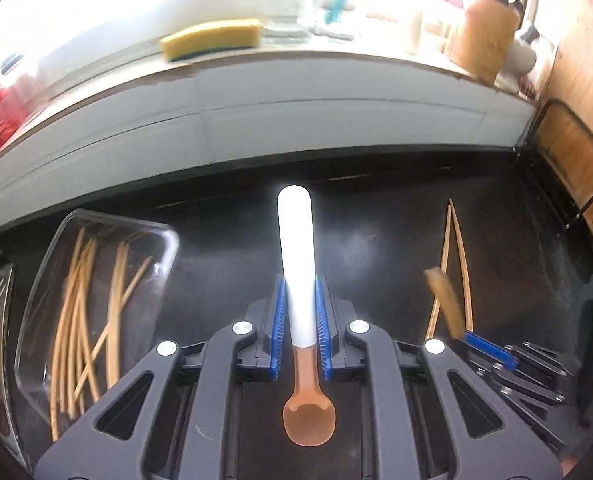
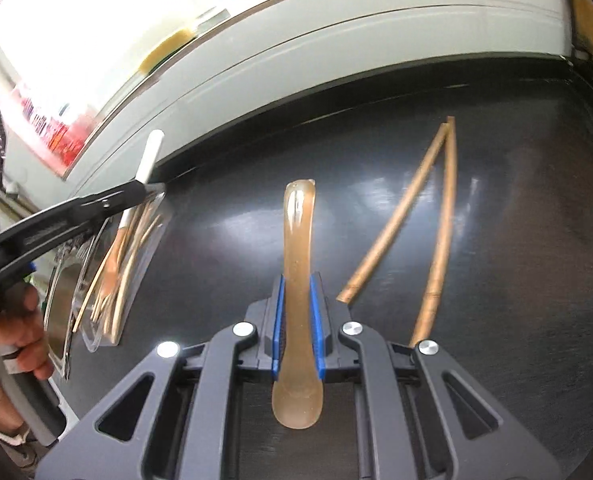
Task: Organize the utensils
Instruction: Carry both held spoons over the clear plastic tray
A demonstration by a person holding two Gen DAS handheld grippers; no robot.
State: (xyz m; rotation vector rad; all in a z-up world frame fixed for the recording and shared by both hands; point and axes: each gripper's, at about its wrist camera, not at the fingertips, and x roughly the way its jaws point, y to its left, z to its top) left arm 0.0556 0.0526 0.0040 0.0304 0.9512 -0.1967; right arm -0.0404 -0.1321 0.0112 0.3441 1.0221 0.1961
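Observation:
My left gripper (image 1: 299, 280) is shut on a spoon with a white handle and orange bowl (image 1: 296, 264), handle pointing forward, held above the black table. My right gripper (image 2: 296, 280) is shut on a translucent brown spoon (image 2: 297, 248), its bowl toward the camera. That brown spoon's end (image 1: 444, 300) shows at the right of the left wrist view. Two wooden chopsticks (image 2: 424, 216) lie on the table in a V, right of the right gripper; they also show in the left wrist view (image 1: 452, 260). The left gripper and white-handled spoon (image 2: 148, 160) appear at the left of the right wrist view.
A clear plastic tray (image 1: 168, 240) holding several chopsticks sits at the left; it also shows in the right wrist view (image 2: 160, 208). A white ledge (image 1: 296, 120) with a yellow sponge (image 1: 212, 38) and wooden holder (image 1: 484, 40) runs behind the table. A wooden board (image 1: 576, 184) stands at right.

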